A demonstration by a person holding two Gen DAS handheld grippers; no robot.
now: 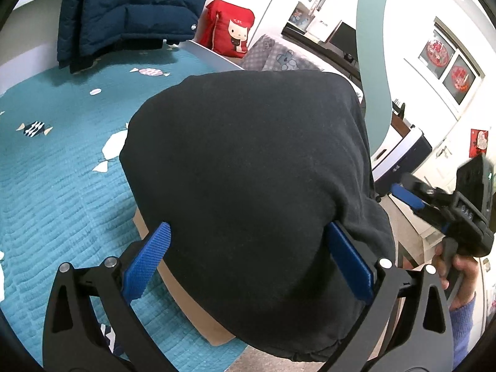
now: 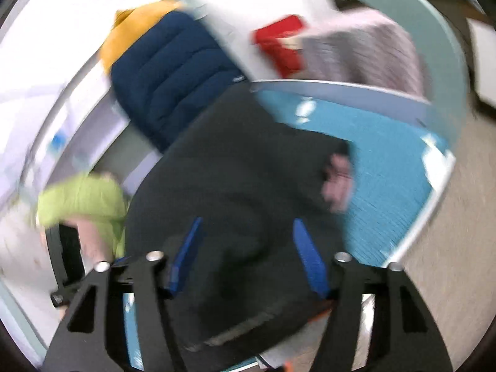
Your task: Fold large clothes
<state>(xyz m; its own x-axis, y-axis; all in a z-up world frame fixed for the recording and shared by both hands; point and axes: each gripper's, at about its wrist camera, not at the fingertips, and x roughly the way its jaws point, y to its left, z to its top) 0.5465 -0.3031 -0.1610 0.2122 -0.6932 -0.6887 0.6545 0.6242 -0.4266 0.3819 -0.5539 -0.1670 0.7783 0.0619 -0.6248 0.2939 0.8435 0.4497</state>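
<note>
A large black garment (image 1: 248, 170) lies bunched over a brown cardboard board (image 1: 186, 297) on the teal bed cover (image 1: 55, 192). My left gripper (image 1: 251, 245) is open, its blue pads on either side of the garment's near edge, with cloth between them. The right gripper shows in the left wrist view at the far right (image 1: 409, 195), held in a hand. In the blurred right wrist view the right gripper (image 2: 248, 238) is open with the black garment (image 2: 241, 161) between and under its blue pads.
A navy puffer jacket (image 1: 124, 9) lies at the back of the bed, also in the right wrist view (image 2: 167, 86). A red cushion (image 1: 229, 28) and a grey checked pillow (image 1: 279, 55) stand behind. A green garment (image 2: 83, 201) and a yellow one (image 2: 130, 28) lie at the left.
</note>
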